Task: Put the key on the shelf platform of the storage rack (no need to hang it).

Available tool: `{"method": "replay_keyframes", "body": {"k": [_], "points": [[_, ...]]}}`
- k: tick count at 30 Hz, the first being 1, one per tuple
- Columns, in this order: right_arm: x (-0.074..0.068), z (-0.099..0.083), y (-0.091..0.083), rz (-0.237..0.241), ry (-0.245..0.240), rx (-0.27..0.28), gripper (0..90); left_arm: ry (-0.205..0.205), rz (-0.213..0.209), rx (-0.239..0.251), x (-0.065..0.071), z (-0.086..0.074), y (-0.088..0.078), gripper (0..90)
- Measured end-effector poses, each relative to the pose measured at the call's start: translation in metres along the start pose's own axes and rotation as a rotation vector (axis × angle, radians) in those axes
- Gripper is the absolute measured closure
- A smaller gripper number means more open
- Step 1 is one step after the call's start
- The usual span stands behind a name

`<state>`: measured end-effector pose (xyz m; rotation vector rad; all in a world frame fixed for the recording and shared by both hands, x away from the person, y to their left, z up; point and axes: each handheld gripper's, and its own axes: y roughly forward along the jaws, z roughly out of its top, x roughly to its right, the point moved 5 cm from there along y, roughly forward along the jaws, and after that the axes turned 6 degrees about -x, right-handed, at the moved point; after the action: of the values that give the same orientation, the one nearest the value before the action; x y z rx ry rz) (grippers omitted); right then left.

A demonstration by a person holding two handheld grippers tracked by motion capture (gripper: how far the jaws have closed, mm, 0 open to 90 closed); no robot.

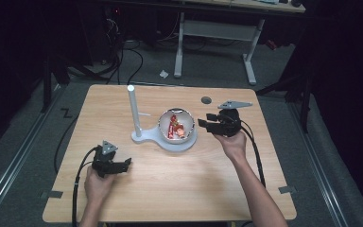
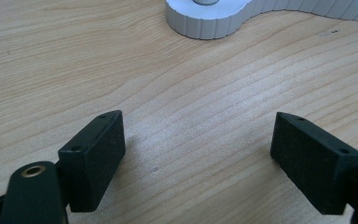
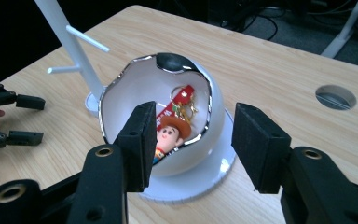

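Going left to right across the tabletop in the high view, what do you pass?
Left tool → white post → cracked-egg bowl holding a cowboy keychain → right tool → round hole in the table.

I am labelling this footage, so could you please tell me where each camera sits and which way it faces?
High view: above the person's side, looking forward and down on the table; both forearms enter from below, left tool and right tool open.
Left gripper view: rides the left tool, facing bare wood and the white stand base; its two black jaws stand wide apart.
Right gripper view: rides the right tool, facing the egg-shaped bowl with the cowboy keychain.
Shared: bowl, keychain and white post appear in high and right gripper views.
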<state>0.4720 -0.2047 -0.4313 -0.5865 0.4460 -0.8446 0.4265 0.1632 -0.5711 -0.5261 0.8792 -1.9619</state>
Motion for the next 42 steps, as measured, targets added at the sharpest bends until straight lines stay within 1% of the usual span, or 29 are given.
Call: {"method": "replay_keyframes", "body": {"k": [3,4,11,16,17,19,24,27,29,30,31,34,36,40,42], "points": [[0.002,-0.001,-0.006,-0.002,0.007,0.013,50.6,-0.001,-0.001,0.000,0.000,0.000,0.000,18.2],[0.003,-0.002,-0.012,-0.004,0.008,0.032,50.7,0.000,0.000,0.000,0.000,0.000,0.000,18.2],[0.008,-0.010,-0.024,-0.018,0.019,0.041,50.8,0.000,0.000,0.000,0.000,0.000,0.000,18.2],[0.008,-0.011,-0.030,-0.022,0.015,0.044,50.7,0.000,-0.001,0.000,0.000,0.000,0.000,18.2],[0.008,-0.011,-0.031,-0.022,0.021,0.040,50.8,0.000,-0.001,0.000,0.000,0.000,0.000,18.2],[0.008,-0.012,-0.035,-0.048,0.010,0.060,52.4,-0.001,-0.001,0.000,0.000,0.000,0.000,18.2],[0.006,-0.015,-0.038,-0.045,0.010,0.046,52.2,0.000,0.000,0.000,0.000,0.000,0.000,18.2],[0.005,-0.017,-0.042,-0.052,0.007,0.054,52.3,-0.001,-0.002,-0.001,0.000,0.000,0.000,18.2],[0.005,-0.019,-0.045,-0.060,0.001,0.049,52.4,-0.001,-0.001,-0.001,0.000,0.000,0.000,18.2],[0.005,-0.020,-0.046,-0.058,0.001,0.056,52.8,-0.001,0.000,0.000,0.000,0.000,0.000,18.2],[0.007,-0.024,-0.050,-0.056,0.021,0.062,52.7,-0.001,-0.001,-0.001,0.000,0.000,0.000,18.2],[0.009,-0.028,-0.053,-0.060,0.029,0.059,52.7,0.000,-0.002,-0.002,0.000,0.000,0.000,18.2],[0.010,-0.031,-0.058,-0.063,0.034,0.063,52.6,0.000,-0.002,-0.002,0.000,0.000,0.000,18.2],[0.008,-0.031,-0.069,-0.079,0.019,0.076,52.7,0.000,0.000,-0.001,0.000,0.000,0.000,18.2],[0.008,-0.031,-0.071,-0.078,0.018,0.077,52.7,0.000,-0.002,-0.002,0.000,0.000,0.000,18.2]]}}
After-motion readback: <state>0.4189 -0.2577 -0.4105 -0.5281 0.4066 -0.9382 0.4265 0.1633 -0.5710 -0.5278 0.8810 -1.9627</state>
